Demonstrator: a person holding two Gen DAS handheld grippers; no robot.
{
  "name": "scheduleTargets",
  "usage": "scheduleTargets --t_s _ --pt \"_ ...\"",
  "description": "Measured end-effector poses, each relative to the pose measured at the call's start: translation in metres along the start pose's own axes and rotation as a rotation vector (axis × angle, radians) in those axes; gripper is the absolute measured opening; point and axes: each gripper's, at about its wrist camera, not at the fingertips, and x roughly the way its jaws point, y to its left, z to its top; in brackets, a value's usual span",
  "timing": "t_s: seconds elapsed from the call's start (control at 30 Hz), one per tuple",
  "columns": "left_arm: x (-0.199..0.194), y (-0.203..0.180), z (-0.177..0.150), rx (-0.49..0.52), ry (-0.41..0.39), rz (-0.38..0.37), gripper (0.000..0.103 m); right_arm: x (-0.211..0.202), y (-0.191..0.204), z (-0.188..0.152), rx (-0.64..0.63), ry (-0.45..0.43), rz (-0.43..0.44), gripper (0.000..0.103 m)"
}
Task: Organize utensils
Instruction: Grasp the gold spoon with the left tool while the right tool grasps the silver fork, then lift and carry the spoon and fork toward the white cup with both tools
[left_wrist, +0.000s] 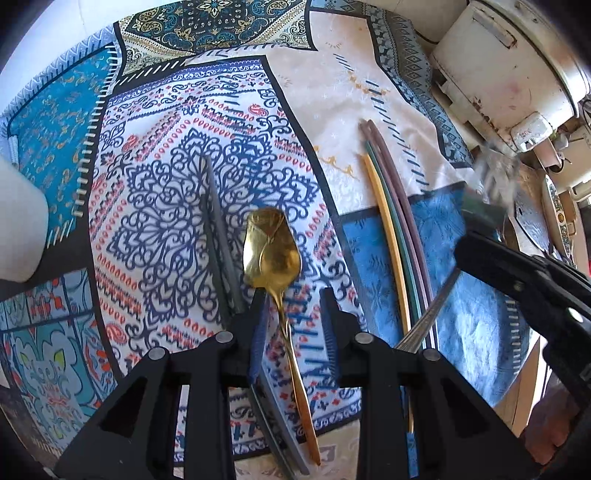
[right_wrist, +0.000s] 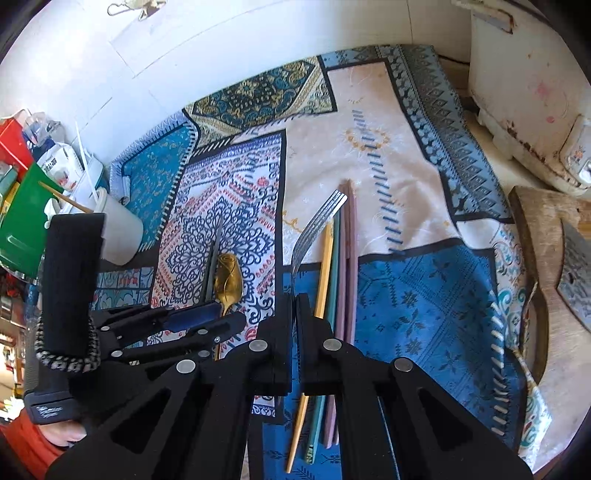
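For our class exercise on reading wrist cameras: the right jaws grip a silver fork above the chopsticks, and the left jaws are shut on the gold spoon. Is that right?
Not quite. The left gripper is open: in the left wrist view its jaws stand apart on either side of the gold spoon, which lies on the cloth. The rest holds: the right gripper grips the silver fork above the chopsticks.

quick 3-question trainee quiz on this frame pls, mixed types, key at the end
1. True or false: the left gripper is clamped shut on the gold spoon.
2. What does the right gripper hold? A) silver fork B) yellow chopstick C) grey knife
3. Fill in: the coloured chopsticks lie side by side on the ____.

Key: 1 false, the jaws are open, with the spoon's handle between them. 2 A. 3 patterned cloth.
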Motion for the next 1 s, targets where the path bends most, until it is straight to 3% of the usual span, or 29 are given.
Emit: scheduleTargets --t_s 0.13,0.33,0.5,0.6,1.0 --pt "0.006 0.0 0.012 -0.015 -0.017 0.004 0.039 -0.005 -0.005 0.001 0.017 -0.018 0.002 0.002" --pt "0.013 -0.011 0.022 0.05 -0.054 0.096 0.044 -0.013 -0.01 0.003 0.021 -0.037 0.001 0.002" --pt "0.018 -0.014 0.032 0.049 -0.075 0.119 0.044 -0.019 -0.013 0.005 0.023 -0.058 -0.008 0.002" --pt "0.018 -0.012 0.03 0.058 -0.088 0.143 0.033 -0.019 -0.015 0.004 0.029 -0.061 -0.009 0.002" --pt "0.005 -0.01 0.023 0.042 -0.094 0.05 0.033 -0.02 -0.009 0.007 0.022 -0.063 -0.007 0.002"
